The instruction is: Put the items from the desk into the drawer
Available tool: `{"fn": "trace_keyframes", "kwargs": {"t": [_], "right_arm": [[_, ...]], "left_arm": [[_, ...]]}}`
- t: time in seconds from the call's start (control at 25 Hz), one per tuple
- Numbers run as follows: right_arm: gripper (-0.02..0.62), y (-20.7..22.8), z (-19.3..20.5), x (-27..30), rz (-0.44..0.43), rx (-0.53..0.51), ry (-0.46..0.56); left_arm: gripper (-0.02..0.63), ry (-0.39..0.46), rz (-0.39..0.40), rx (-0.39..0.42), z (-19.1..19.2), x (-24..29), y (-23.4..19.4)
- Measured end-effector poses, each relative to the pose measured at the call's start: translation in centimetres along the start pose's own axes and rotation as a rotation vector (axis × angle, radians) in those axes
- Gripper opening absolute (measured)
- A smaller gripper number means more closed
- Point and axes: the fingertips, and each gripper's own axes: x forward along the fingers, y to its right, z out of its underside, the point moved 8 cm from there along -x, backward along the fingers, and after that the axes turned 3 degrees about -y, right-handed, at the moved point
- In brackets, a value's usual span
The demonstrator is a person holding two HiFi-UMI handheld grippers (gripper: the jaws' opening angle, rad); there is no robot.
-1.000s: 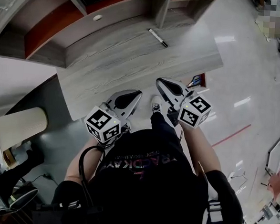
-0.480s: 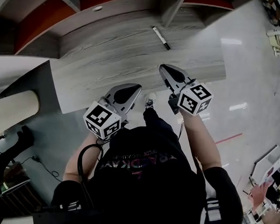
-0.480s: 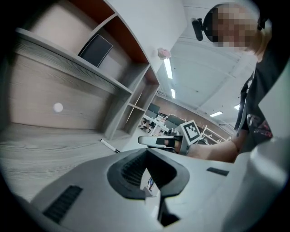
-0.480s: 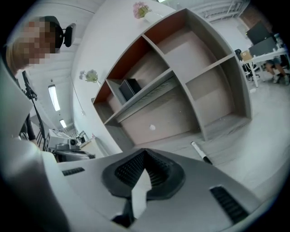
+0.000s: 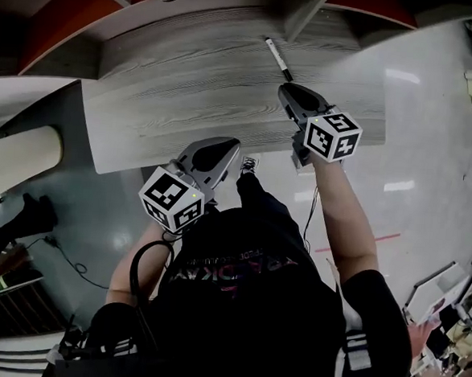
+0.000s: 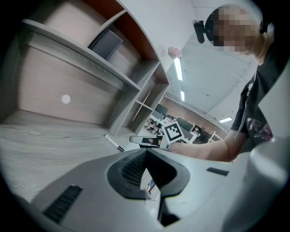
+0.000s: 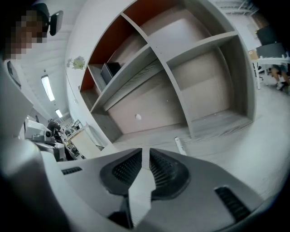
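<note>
A white marker pen with a black cap [image 5: 276, 59] lies on the grey wood desk [image 5: 179, 83], near the upright divider at the back. It also shows as the marker [image 7: 180, 146] just ahead of my right gripper [image 7: 145, 152], and as the marker [image 6: 113, 142] far off. My right gripper [image 5: 285, 88] hangs over the desk a little short of the pen, jaws shut and holding nothing. My left gripper [image 5: 232, 145] is at the desk's front edge, shut and empty; its tips meet at my left gripper [image 6: 146, 151]. No drawer is in view.
A shelf unit [image 7: 181, 68] with red back panels rises behind the desk. A dark flat object [image 6: 105, 44] stands on an upper shelf. A white round grommet [image 7: 138, 117] sits in the back panel. Shiny floor [image 5: 401, 139] lies right of the desk.
My right gripper has moved forward over the desk towards the marker. The left gripper has stayed at the desk's front edge. The head view has shifted closer to the desk.
</note>
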Motion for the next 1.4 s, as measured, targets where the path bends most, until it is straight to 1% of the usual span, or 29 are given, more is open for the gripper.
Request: {"fn": "trace_keyframes", "kwargs": {"t": [0.08,0.24,0.36,0.44,0.56,0.68,0.8,0.92,1.08,1.16,1.24,1.4], "right_arm": [[0.089,1.1,0.0,0.8,0.015,-0.018,-0.037],[0.108,3.2,-0.3,2.6,0.07,-0.079,-0.12],[0.125,5.0,-0.6,4.1,0.122,-0.142,-0.204],[0.133,6.2,-0.8,5.4,0.153,-0.175,-0.275],[0.14,7.6,-1.2,7.4,0.179,-0.196,-0.372],[0.14,8.5,-1.3,9.2,0.185,-0.21,-0.465],[0.14,8.8,-1.3,10.6,0.19,-0.235,-0.531],[0.14,8.9,-1.2,11.4,0.21,-0.243,-0.569],[0.138,9.2,-1.5,12.1,0.243,-0.242,-0.6],[0.123,9.2,-1.6,12.1,0.258,-0.249,-0.61],[0.103,9.2,-1.5,12.0,0.27,-0.272,-0.618],[0.101,8.8,-1.3,12.3,0.285,-0.316,-0.631]], "left_arm": [[0.011,0.001,-0.013,-0.014,0.1,0.1,0.0],[0.011,0.002,-0.032,-0.029,0.2,0.0,0.2],[0.011,0.002,-0.04,-0.036,0.5,0.1,0.4],[0.011,0.002,-0.05,-0.044,0.8,0.2,0.4],[0.011,0.007,-0.068,-0.057,1.0,0.0,0.1],[0.011,0.014,-0.095,-0.075,1.1,-0.3,-0.1],[0.011,0.021,-0.12,-0.085,1.3,-0.7,-0.1],[0.011,0.021,-0.139,-0.077,1.4,-1.2,-0.3],[0.011,0.012,-0.158,-0.046,1.1,-1.6,-0.7],[0.011,0.004,-0.163,-0.031,1.1,-1.7,-0.7],[0.011,-0.002,-0.162,-0.02,1.1,-1.6,-0.7],[0.011,-0.013,-0.147,0.0,1.1,-1.2,-0.6]]}}
